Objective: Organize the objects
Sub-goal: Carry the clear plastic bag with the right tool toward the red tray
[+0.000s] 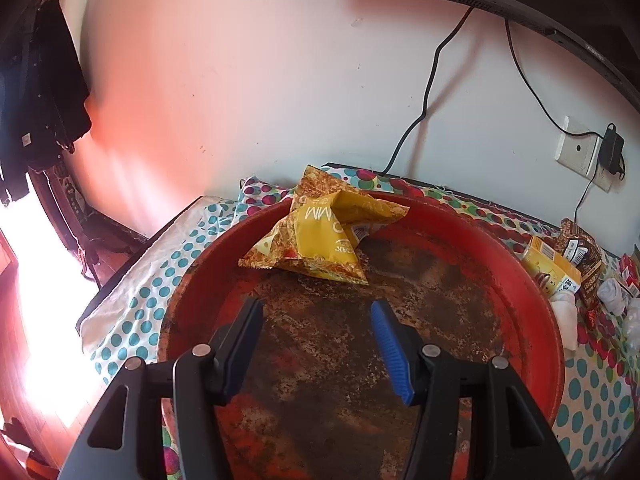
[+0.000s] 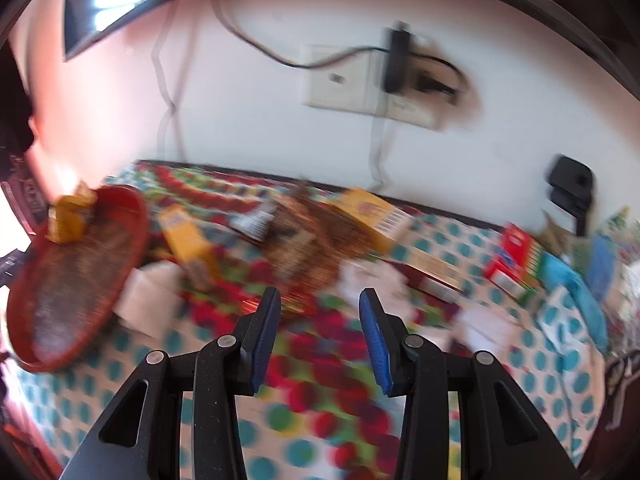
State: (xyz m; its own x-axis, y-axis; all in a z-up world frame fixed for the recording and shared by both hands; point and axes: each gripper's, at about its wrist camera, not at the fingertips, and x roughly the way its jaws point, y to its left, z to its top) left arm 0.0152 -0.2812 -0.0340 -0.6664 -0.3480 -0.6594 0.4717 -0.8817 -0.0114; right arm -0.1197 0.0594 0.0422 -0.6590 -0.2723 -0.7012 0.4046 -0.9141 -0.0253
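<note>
Where the red tray (image 1: 532, 280) curves up at its far rim, two yellow snack packets (image 1: 320, 236) lie piled on each other, touching the rim and resting on the tray's worn, brown-mottled floor. The left gripper (image 1: 316, 316) hangs over the near half of that tray, its jaws apart with nothing between them. Just beside the tray's right edge sit a yellow carton (image 1: 554, 268) and a brown wrapper (image 1: 584, 256), with white socks (image 1: 568, 316) touching the tray's outer wall, all on a polka-dot cloth (image 1: 160, 292).

The right wrist view is motion-blurred but looks at the tray (image 2: 76, 276) from its right side, and shows what the left does not: the rest of the clutter spread well to the right of the tray, including a second yellow box (image 2: 376, 212), a red box (image 2: 516, 252) and a blue cloth (image 2: 580, 292). The right gripper (image 2: 318, 300) is over the dotted cloth near that pile, jaws apart and empty. Only the left view shows the packets sharply.
</note>
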